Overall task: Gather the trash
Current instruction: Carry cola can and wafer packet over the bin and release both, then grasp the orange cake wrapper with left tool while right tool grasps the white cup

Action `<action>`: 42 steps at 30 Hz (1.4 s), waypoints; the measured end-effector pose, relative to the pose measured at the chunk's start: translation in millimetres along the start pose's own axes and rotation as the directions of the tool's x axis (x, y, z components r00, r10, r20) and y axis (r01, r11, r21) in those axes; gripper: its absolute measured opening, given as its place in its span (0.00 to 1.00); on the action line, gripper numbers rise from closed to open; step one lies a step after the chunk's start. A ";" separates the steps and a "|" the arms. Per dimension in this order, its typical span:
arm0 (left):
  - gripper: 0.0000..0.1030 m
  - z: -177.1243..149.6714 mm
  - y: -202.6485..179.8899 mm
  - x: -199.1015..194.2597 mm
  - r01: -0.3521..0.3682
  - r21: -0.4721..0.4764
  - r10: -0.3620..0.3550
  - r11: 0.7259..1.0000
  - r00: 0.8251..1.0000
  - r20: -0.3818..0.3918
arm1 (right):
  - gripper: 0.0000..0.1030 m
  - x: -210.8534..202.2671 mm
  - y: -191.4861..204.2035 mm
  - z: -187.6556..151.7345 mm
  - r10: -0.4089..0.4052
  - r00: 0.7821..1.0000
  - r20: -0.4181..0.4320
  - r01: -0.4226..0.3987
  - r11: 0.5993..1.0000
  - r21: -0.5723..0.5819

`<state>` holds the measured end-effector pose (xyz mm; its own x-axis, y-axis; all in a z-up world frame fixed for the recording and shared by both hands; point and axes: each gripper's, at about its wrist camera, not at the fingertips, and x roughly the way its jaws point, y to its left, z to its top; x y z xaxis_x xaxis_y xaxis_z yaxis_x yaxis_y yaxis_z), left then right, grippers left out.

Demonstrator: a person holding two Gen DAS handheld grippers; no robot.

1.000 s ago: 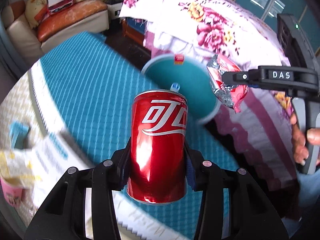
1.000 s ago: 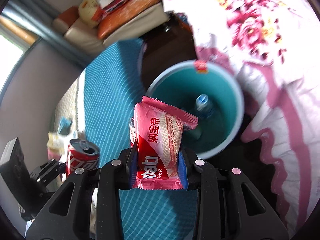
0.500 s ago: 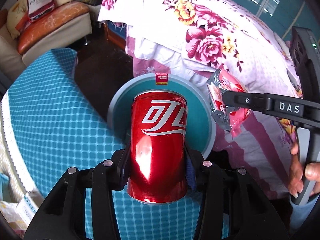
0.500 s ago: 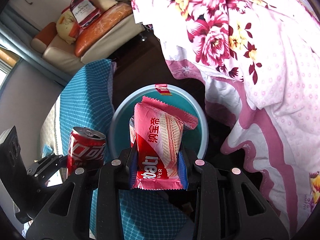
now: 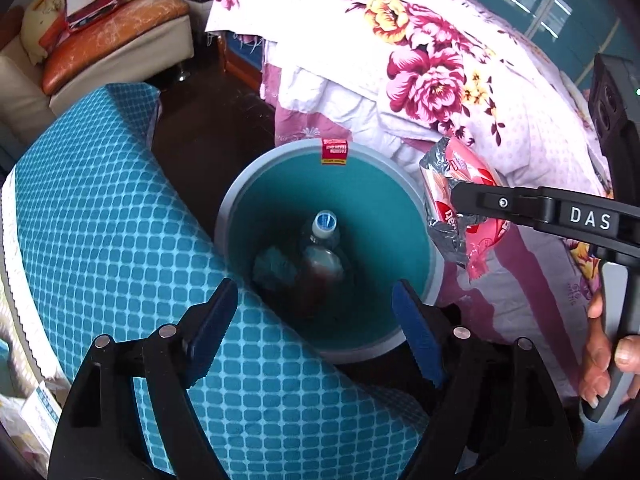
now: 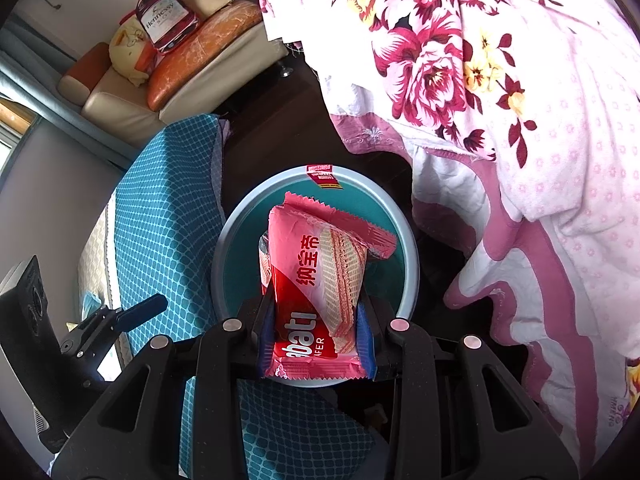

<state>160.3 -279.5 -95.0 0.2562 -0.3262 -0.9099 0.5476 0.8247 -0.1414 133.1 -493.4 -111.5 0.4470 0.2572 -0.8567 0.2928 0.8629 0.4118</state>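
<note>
My left gripper [image 5: 312,296] hangs over the teal bin [image 5: 222,236] with its jaws opening and nothing between them. Down in the bin stands a clear bottle [image 5: 325,226] with a white cap, and a blurred reddish shape [image 5: 320,276] lies beside it. My right gripper [image 6: 316,312] is shut on a pink wafer wrapper [image 6: 316,264] and holds it above the bin [image 6: 218,268]. In the left wrist view the same wrapper [image 5: 460,176] sits by the bin's right rim. The left gripper's blue-padded finger [image 6: 144,310] shows at the left of the right wrist view.
A teal checked cover [image 5: 120,220] lies against the bin's left side. A pink floral quilt [image 5: 440,60] drapes down on the right. A sofa with cushions [image 5: 120,40] stands at the back across dark floor. A person's hand [image 5: 604,352] grips the right handle.
The red can that my left gripper held is gone from its jaws, which have spread wide over the bin. Both grippers came over the bin, then stayed put.
</note>
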 end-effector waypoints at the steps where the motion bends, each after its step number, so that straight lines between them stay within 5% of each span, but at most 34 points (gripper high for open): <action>1: 0.78 -2.0 1.3 -2.2 -0.001 -0.005 0.001 1.000 1.000 0.001 | 0.31 0.2 1.1 -0.4 0.001 1.000 -0.001 -0.001 1.000 -0.001; 6: 0.87 -14.5 8.2 -12.2 -0.005 -0.036 0.005 0.999 1.000 0.010 | 0.31 2.0 6.1 -0.8 -0.001 1.000 -0.007 0.001 1.000 -0.010; 17: 0.87 -28.8 25.3 -29.7 0.012 -0.094 -0.009 0.996 1.000 0.026 | 0.33 6.0 19.9 -1.6 -0.016 1.000 -0.023 0.015 0.999 -0.044; 19: 0.87 -29.2 26.1 -32.5 0.016 -0.097 -0.013 0.995 0.999 0.029 | 0.37 6.7 23.3 -2.3 -0.020 0.999 -0.029 0.018 0.999 -0.051; 24: 0.88 -31.9 30.1 -39.2 0.023 -0.101 -0.020 0.995 0.999 0.038 | 0.66 7.2 32.9 -4.0 -0.024 0.999 -0.032 0.022 0.998 -0.064; 42: 0.90 -61.6 43.3 -72.4 0.006 -0.128 0.002 0.992 0.998 0.057 | 0.75 -7.5 58.6 -22.7 -0.022 0.999 -0.043 0.018 0.995 -0.096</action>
<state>116.4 -191.7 -59.3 0.3023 -0.3506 -0.8864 0.4424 0.8753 -0.1953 127.7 -434.9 -88.0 0.4034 0.2566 -0.8783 0.2185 0.9051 0.3648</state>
